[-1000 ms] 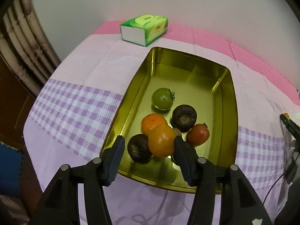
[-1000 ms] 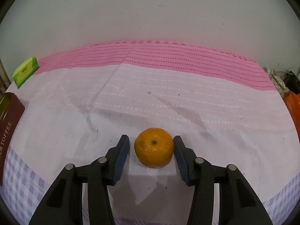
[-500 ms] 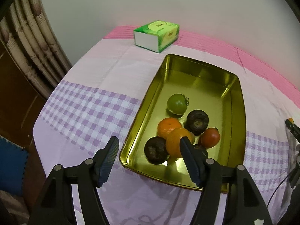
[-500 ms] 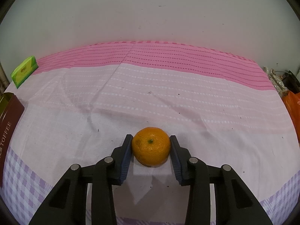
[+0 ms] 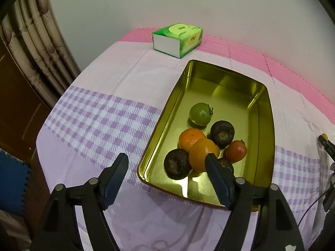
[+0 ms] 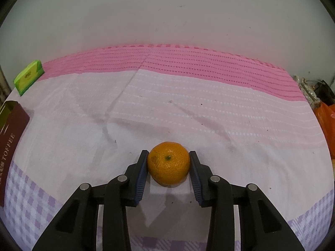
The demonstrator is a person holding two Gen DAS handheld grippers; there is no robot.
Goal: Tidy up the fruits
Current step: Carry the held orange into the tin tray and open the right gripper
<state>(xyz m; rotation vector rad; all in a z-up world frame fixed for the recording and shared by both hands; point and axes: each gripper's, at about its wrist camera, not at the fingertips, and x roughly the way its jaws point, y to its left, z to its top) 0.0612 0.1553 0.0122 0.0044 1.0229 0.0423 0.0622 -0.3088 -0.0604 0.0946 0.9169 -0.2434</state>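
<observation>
My table's cloth point(image 6: 188, 108) carries the gold tray point(image 5: 263, 113), which holds a green tomato point(image 5: 200, 113), a red one, two oranges and dark fruits. My left gripper point(image 5: 166, 163) hangs above the tray's near edge; its jaws have just been opening, with nothing between them. My right gripper point(image 6: 168, 163) is clamped on a mandarin point(image 6: 168, 163) resting on the cloth.

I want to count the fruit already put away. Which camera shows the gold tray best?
The left wrist view: the whole gold tray lies open below the camera, with every fruit inside visible. The right wrist view catches only its corner and dark red outer wall at the left edge, nothing inside.
</observation>
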